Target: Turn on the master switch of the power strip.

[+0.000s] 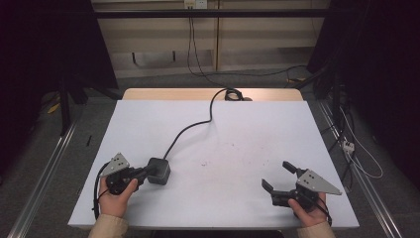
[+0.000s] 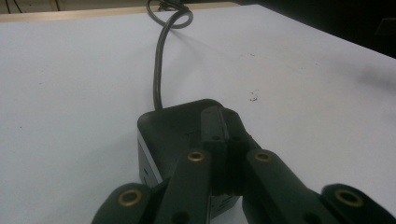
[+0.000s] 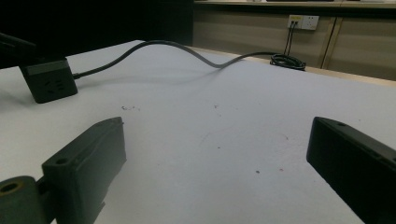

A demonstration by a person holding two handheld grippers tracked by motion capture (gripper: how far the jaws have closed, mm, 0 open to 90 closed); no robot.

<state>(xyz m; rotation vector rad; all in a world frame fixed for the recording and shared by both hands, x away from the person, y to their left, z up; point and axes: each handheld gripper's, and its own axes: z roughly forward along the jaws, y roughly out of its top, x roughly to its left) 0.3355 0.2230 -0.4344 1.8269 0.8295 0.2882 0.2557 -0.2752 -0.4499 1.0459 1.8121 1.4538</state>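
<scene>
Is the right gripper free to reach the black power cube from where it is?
Probably yes: the right gripper stands open, with bare white table between it and the power cube. The shut left gripper rests on the cube's top.

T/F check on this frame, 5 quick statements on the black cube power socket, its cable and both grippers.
1. The left gripper has its jaws shut, tips resting on the black cube power socket. True.
2. The right gripper holds the socket's black cable. False: its jaws are open with nothing between them, well apart from the cable.
3. The cable runs from the socket to the far edge of the white table. True.
4. The socket sits in the table's right half. False: it is at the near left, by the left gripper.
5. The socket face seen in the right gripper view has plug holes. True.
</scene>
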